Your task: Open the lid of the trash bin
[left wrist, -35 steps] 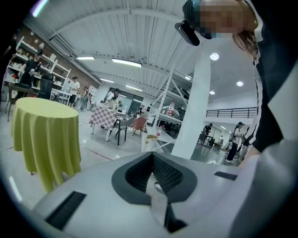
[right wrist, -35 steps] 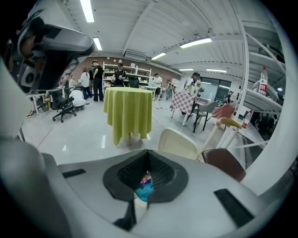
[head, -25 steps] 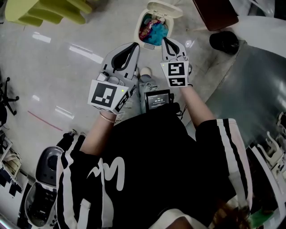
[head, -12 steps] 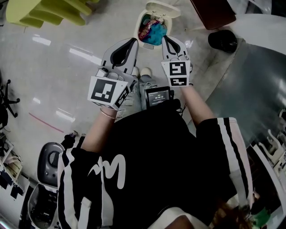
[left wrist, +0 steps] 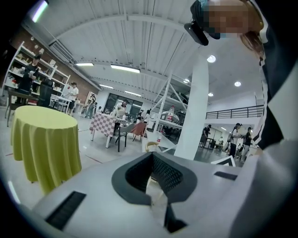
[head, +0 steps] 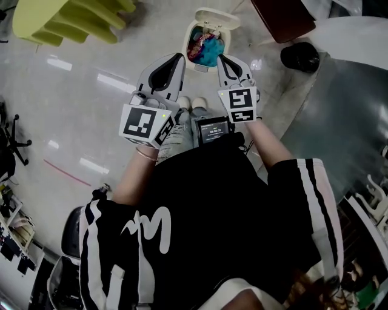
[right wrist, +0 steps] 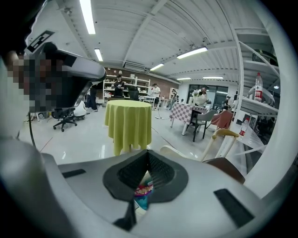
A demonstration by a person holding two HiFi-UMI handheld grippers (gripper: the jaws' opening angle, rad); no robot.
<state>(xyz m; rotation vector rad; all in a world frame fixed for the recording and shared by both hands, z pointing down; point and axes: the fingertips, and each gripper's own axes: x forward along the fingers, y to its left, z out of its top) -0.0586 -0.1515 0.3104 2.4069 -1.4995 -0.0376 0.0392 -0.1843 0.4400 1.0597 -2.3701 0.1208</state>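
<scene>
The small white trash bin stands on the floor ahead of my feet. Its lid is flipped up and back, and blue and pink rubbish fills the opening. My left gripper hangs just left of the bin's near rim with its jaws shut and nothing held. My right gripper hangs just right of that rim, also shut and empty. In the right gripper view the rubbish shows below the closed right gripper, with the raised lid beyond. The left gripper points across the hall.
A table with a yellow-green cloth stands at the far left, and a brown chair seat and a black round object lie to the bin's right. A grey curved surface is at my right. My shoes are just short of the bin.
The bin sits a little lower in the head view and the grippers have drifted slightly. The lid stays open and both grippers stay shut.
</scene>
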